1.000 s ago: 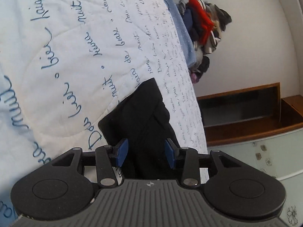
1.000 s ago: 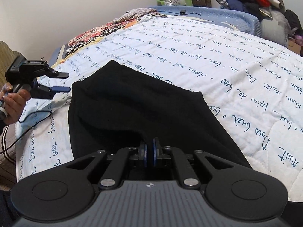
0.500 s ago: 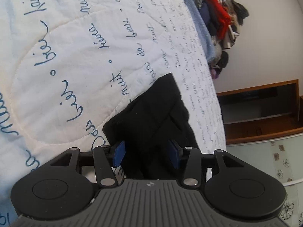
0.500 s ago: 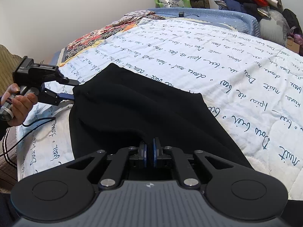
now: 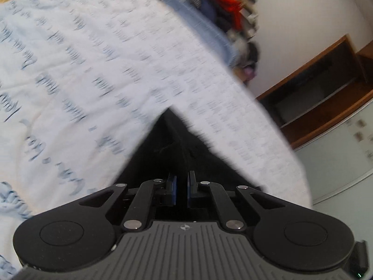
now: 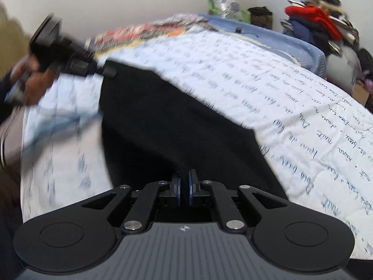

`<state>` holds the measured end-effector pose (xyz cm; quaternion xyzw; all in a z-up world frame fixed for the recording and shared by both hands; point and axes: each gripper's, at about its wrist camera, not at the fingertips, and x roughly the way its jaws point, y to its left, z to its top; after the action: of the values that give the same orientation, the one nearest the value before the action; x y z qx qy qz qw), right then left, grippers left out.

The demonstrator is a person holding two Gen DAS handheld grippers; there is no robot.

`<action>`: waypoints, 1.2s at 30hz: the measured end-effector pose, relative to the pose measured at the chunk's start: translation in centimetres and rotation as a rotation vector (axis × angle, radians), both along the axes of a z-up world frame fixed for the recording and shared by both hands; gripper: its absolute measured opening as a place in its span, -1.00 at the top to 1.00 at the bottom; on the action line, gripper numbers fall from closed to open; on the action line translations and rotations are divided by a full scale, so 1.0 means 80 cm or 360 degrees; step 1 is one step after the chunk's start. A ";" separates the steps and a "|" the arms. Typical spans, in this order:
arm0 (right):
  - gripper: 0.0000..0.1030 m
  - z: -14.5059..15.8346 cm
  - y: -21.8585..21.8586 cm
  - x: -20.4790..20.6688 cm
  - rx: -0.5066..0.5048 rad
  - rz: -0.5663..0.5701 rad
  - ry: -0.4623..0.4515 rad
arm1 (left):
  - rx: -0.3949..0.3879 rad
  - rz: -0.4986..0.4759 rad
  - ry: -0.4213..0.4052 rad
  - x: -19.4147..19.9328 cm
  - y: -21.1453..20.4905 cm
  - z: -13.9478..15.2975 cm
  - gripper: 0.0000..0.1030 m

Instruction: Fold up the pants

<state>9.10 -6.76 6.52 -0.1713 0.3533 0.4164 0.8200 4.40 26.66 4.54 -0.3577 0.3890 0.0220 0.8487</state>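
Left gripper (image 5: 181, 190) and right gripper (image 6: 184, 190): two, each with fingers nearly together, pinching black fabric. One pair of pants (image 6: 177, 126), stretched between and ahead of both, over one bedspread (image 6: 268, 88). Step, as judged: a fold carry; next, lay the held edges evenly onto the far part.

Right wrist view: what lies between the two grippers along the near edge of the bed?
In the right wrist view, only the black pants span from the right gripper to the left gripper, each gripping an end, over the script-printed quilt.
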 end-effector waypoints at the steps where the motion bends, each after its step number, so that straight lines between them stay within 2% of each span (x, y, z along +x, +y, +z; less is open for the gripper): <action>1: 0.89 -0.011 0.005 -0.008 -0.0036 0.0009 0.0011 | -0.0032 0.0021 0.0087 0.004 0.007 -0.021 0.85; 3: 0.89 -0.042 0.015 -0.015 -0.0100 0.0021 0.0070 | -0.0121 0.0044 0.0189 0.009 0.016 -0.057 0.79; 5: 0.89 -0.061 0.022 -0.019 -0.0145 0.0003 0.0078 | -0.0147 0.0061 0.0163 0.002 0.018 -0.047 0.82; 8: 0.89 -0.041 0.020 -0.031 -0.0079 -0.0006 0.0025 | -0.0088 0.0010 0.0050 -0.010 0.019 -0.015 0.80; 9: 0.89 -0.036 0.016 -0.034 -0.0047 -0.0014 0.0028 | -0.0085 0.0011 0.0067 -0.010 0.020 -0.017 0.78; 11: 0.86 -0.049 0.014 -0.033 -0.0045 -0.0047 0.0088 | -0.0076 0.0011 0.0192 -0.001 0.016 -0.038 0.73; 12: 0.85 -0.063 0.017 -0.030 -0.0079 -0.0058 0.0131 | -0.0108 0.0029 0.0221 0.000 0.016 -0.053 0.54; 14: 0.82 -0.075 0.015 -0.035 -0.0003 -0.0118 0.0077 | -0.0130 0.0065 0.0163 -0.005 0.017 -0.056 0.50; 15: 0.81 -0.074 0.014 -0.034 0.0013 -0.0154 0.0097 | -0.0153 0.0067 0.0148 -0.009 0.017 -0.051 0.53; 16: 0.77 -0.071 0.011 -0.034 0.0025 -0.0183 0.0120 | -0.0174 0.0065 0.0122 -0.014 0.018 -0.046 0.47; 17: 0.59 -0.067 0.007 -0.034 0.0043 -0.0216 0.0136 | -0.0159 0.0055 0.0096 -0.020 0.017 -0.038 0.42; 18: 0.42 -0.062 -0.001 -0.037 0.0059 -0.0248 0.0134 | -0.0104 0.0042 0.0080 -0.025 0.014 -0.029 0.26; 19: -0.13 -0.056 -0.011 -0.042 0.0068 -0.0287 0.0111 | -0.0030 0.0033 0.0059 -0.032 0.010 -0.019 0.07; 20: -0.70 -0.050 -0.025 -0.047 0.0071 -0.0339 0.0078 | 0.0043 0.0043 0.0033 -0.039 0.005 -0.010 0.01; 21: -0.77 -0.044 -0.039 -0.052 0.0079 -0.0394 0.0040 | 0.0115 0.0048 -0.0013 -0.048 -0.003 0.001 0.00; 22: -0.77 -0.035 -0.061 -0.056 0.0111 -0.0457 0.0004 | 0.0176 0.0040 -0.0065 -0.055 -0.012 0.012 0.00; 25: -0.77 -0.003 -0.137 -0.044 0.0306 -0.0699 0.0015 | 0.0314 0.0035 -0.0264 -0.070 -0.052 0.038 0.00; 26: -0.77 0.008 -0.164 -0.035 0.0352 -0.0825 -0.0008 | 0.0314 0.0025 -0.0328 -0.070 -0.069 0.042 0.00; 28: -0.77 0.026 -0.215 -0.006 0.0356 -0.1186 -0.0094 | 0.0239 0.0030 -0.0447 -0.066 -0.102 0.040 -0.02; 31: -0.77 0.035 -0.266 0.049 0.0200 -0.1692 -0.0147 | 0.0184 -0.0003 -0.0593 -0.047 -0.159 0.024 -0.07; 32: -0.77 0.032 -0.276 0.069 0.0140 -0.1788 -0.0129 | 0.0191 -0.0030 -0.0639 -0.036 -0.181 0.016 -0.07; 34: -0.77 0.018 -0.280 0.103 0.0033 -0.1870 -0.0091 | 0.0234 -0.0065 -0.0717 -0.024 -0.218 0.003 -0.11; 36: -0.77 -0.005 -0.267 0.141 -0.0202 -0.1983 -0.0034 | 0.0306 -0.0142 -0.0739 -0.013 -0.247 -0.007 -0.13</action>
<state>20.34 -28.15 6.13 0.0142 0.4027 -0.1634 0.9005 3.39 6.93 3.98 -0.2533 0.1953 -0.0613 0.9455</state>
